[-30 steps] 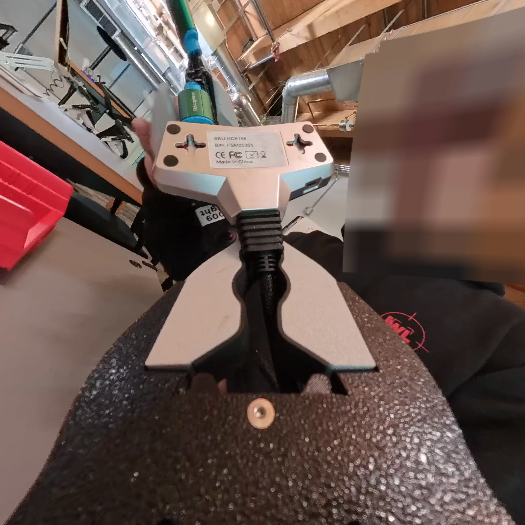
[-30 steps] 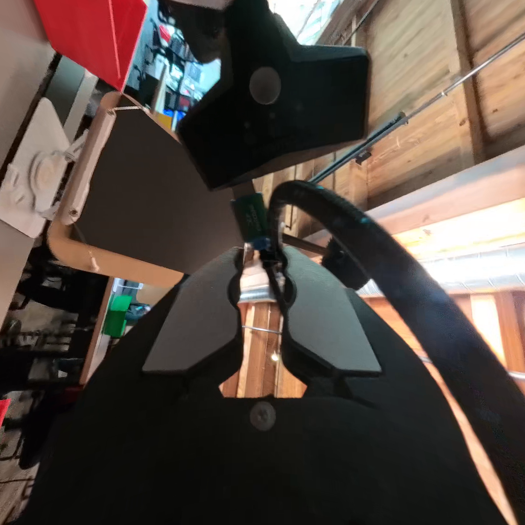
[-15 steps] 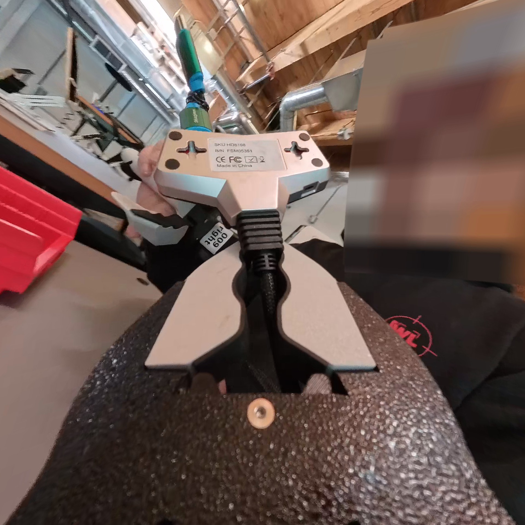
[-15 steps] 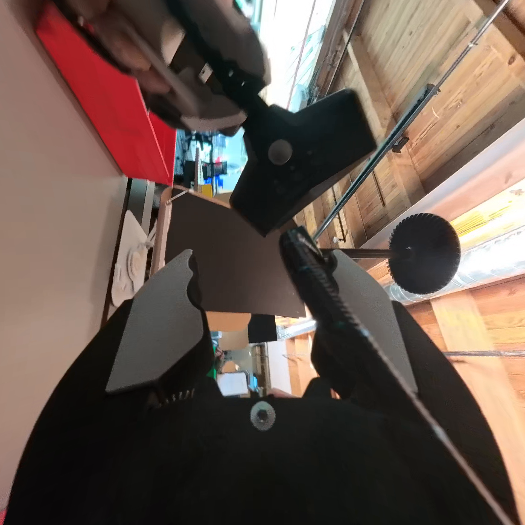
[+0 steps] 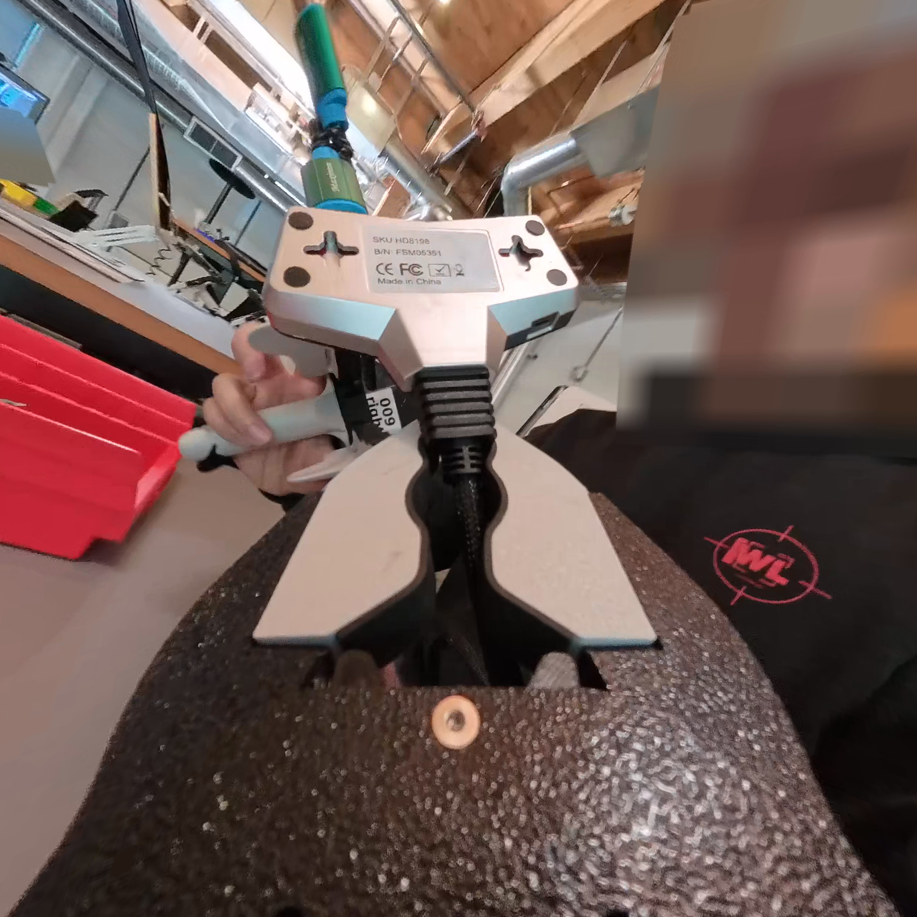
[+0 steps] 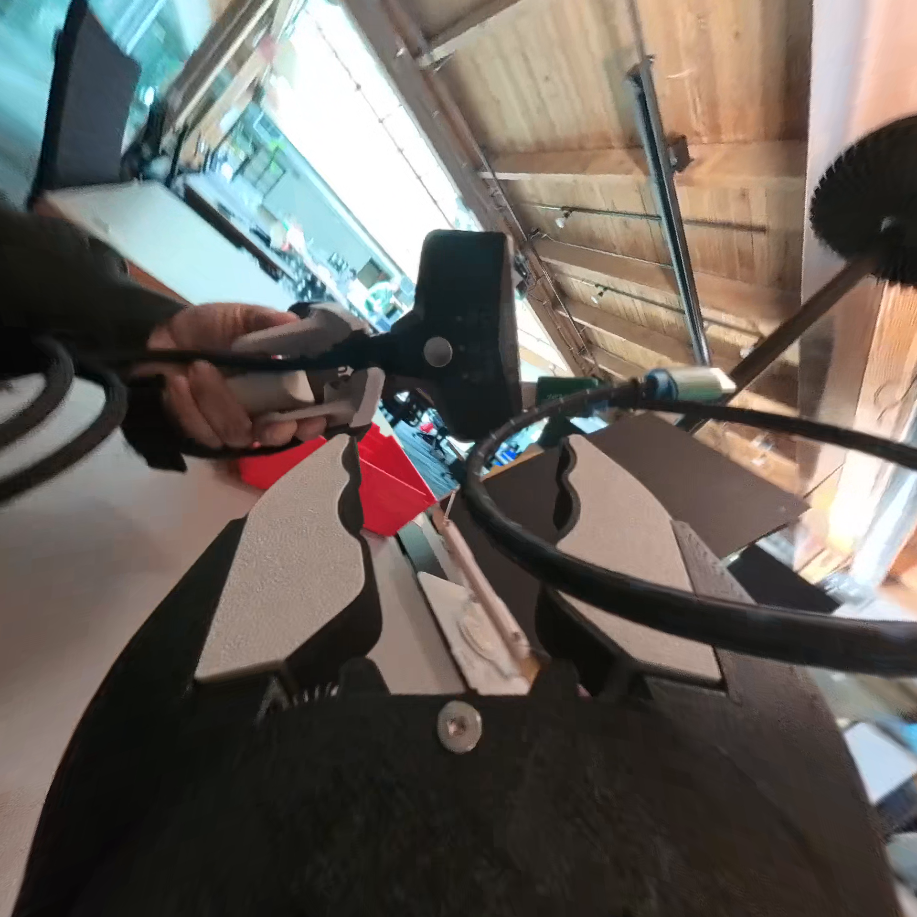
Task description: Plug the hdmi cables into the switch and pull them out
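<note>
Left tongs [image 5: 455, 449] clamped on the ribbed black strain relief of the switch [image 5: 422, 293], holding it up off the tabletop [image 5: 99, 645] with its labelled underside facing the camera. Same grip as a second ago, no slip. A green HDMI plug [image 5: 331, 184] sits in the switch's far edge, cable running up and away.

Right tongs [image 6: 459, 476] now wide apart, gripping nothing. A second ago they were pinched on the green plug right at the switch; half a second ago they had already spread. They've since backed off, and the switch [image 6: 466, 327] sits farther out in the right wrist view, dark against the bright windows.

A second HDMI connector [image 6: 694, 386], silver tip with blue collar, hangs free in the air right of the switch, unplugged. Its black cable [image 6: 620, 590] loops across the right finger.

Red bin [image 5: 74, 436] on the tabletop to the left.
</note>
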Demonstrator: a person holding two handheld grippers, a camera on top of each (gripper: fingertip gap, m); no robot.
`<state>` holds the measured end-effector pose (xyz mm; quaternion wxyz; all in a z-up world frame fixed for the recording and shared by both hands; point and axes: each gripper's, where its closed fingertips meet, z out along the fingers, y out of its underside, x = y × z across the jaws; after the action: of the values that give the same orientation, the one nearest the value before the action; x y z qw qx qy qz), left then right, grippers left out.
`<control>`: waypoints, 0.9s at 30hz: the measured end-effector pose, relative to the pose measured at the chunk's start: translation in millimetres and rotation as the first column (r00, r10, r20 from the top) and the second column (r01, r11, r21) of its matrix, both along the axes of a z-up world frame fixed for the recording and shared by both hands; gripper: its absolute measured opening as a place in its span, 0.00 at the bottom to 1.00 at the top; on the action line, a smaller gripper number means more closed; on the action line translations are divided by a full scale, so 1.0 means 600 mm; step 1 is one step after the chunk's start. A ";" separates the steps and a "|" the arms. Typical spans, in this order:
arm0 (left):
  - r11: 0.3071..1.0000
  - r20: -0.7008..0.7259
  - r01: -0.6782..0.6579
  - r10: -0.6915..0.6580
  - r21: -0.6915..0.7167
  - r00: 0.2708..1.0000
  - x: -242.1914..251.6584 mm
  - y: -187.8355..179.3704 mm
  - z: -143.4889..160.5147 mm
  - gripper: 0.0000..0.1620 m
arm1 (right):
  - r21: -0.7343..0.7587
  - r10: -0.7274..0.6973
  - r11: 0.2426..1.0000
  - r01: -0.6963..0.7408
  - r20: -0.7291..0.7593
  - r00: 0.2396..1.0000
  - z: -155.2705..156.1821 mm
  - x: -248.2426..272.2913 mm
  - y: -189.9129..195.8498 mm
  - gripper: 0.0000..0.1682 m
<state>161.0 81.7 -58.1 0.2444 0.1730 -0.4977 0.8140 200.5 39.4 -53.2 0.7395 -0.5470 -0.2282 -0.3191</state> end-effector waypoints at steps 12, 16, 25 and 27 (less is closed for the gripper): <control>0.954 0.261 -0.190 0.127 0.233 0.957 -0.006 0.020 -0.010 0.09 | -0.085 0.224 0.920 -0.383 -0.687 0.691 -0.109 0.006 -0.017 0.52; 0.859 0.354 -0.270 0.113 0.435 0.928 -0.015 0.041 -0.034 0.09 | -0.154 0.068 0.946 -0.285 -0.766 0.639 -0.115 0.097 -0.097 0.40; 0.701 0.437 -0.259 -0.083 0.665 0.896 -0.033 0.028 -0.060 0.08 | -0.374 0.108 0.856 -0.357 -0.546 0.831 0.037 0.033 -0.121 0.30; 0.701 0.452 -0.254 -0.110 0.667 0.885 -0.036 0.017 -0.058 0.08 | -0.419 0.128 0.816 -0.398 -0.541 0.831 0.024 0.011 -0.094 0.26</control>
<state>139.3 91.7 -93.0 0.0008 0.0758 -0.8077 0.5847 207.2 -16.8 -38.6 0.6365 -0.7483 -0.1864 0.0120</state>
